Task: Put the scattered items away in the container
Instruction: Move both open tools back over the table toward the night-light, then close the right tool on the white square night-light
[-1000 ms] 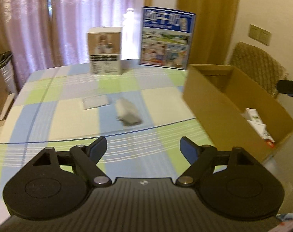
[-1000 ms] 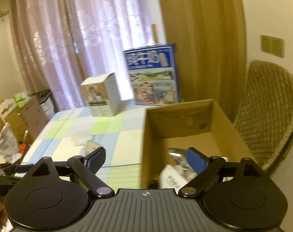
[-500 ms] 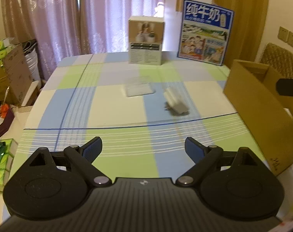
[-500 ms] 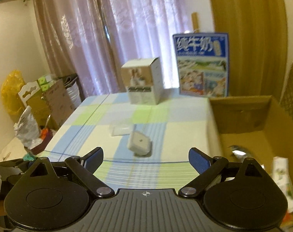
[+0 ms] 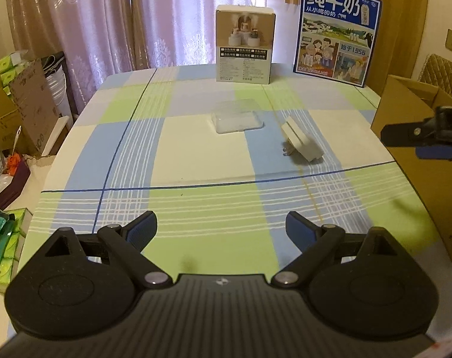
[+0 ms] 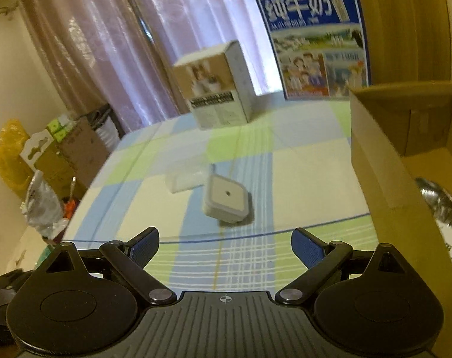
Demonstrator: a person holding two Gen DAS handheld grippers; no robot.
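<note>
- Both grippers have swung left, off the box (image 6: 375,161) and toward the table (image 5: 196,164).
- Left gripper (image 5: 221,228) hangs over the near table edge, jaws wide apart, holding nothing.
- Right gripper (image 6: 225,244) is likewise spread and bare.
- White plug (image 6: 226,200) lies mid-table, just beside a clear case (image 5: 238,115); box at the table's right.

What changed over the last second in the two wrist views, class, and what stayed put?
The right gripper swung left, from over the cardboard box to face the white plug adapter. The left gripper also turned left, away from the box. Nothing was grasped or released. Both stayed open and empty; the adapter and clear case never moved.
</note>
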